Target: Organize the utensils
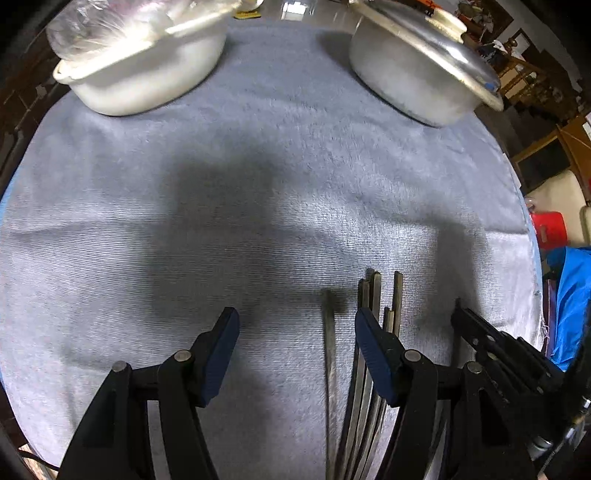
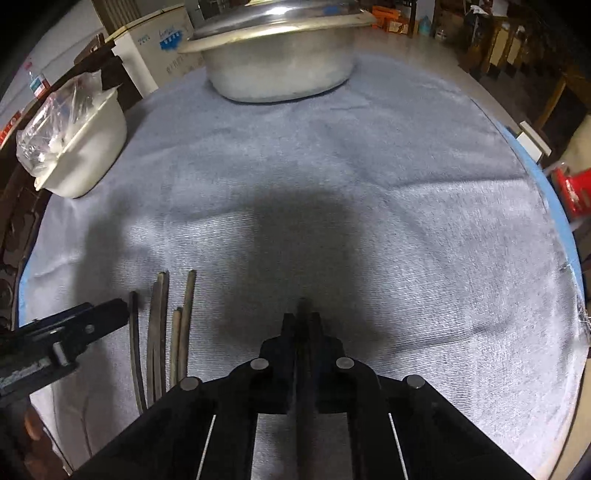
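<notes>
Several dark chopsticks (image 1: 369, 332) lie side by side on the grey cloth (image 1: 258, 177), pointing away from me. My left gripper (image 1: 297, 325) is open just above them; one single chopstick (image 1: 328, 350) lies between its fingers and the bundle runs under its right finger (image 1: 373, 350). The chopsticks also show at the lower left of the right wrist view (image 2: 162, 332), beside the left gripper (image 2: 66, 339). My right gripper (image 2: 304, 317) is shut on a dark chopstick (image 2: 303, 332) whose tip sticks out past the fingertips, low over the cloth (image 2: 369, 221).
A white basin (image 1: 147, 77) with a clear plastic bag (image 1: 99, 26) stands at the back left. A metal basin (image 1: 417, 81) with a lid stands at the back right; it also shows in the right wrist view (image 2: 280, 62). Furniture and clutter ring the table.
</notes>
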The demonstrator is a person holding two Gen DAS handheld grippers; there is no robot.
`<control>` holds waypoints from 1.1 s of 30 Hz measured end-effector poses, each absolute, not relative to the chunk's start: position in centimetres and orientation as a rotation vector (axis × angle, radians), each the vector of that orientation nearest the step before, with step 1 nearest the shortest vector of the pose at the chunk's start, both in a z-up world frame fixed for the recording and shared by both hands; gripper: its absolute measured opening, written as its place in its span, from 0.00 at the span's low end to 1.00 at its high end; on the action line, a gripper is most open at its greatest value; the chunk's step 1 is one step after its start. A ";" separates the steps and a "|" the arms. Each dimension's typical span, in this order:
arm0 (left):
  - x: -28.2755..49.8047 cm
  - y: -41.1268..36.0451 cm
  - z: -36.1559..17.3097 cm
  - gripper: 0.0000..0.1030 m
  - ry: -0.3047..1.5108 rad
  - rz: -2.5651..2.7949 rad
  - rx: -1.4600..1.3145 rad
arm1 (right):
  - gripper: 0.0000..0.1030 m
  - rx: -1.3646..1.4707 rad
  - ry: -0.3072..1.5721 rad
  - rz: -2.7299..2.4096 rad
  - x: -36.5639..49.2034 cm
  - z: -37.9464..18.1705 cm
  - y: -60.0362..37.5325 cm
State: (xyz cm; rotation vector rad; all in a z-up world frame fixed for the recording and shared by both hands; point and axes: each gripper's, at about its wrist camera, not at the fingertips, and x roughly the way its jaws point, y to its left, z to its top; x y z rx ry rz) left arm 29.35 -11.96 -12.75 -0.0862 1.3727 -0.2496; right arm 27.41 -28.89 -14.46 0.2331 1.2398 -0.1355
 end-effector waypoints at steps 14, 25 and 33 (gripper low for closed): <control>29.0 -15.0 -13.0 0.07 1.317 -0.275 0.091 | 0.09 0.167 1.289 -0.118 28.9 -14.5 -28.9; 27.1 -12.5 -11.2 0.05 1.211 -0.300 0.053 | 0.06 0.273 1.130 -0.020 25.2 -12.2 -30.3; 21.1 -8.6 -3.6 0.05 1.008 -0.315 -0.021 | 0.06 0.289 0.867 0.075 18.5 -5.4 -29.4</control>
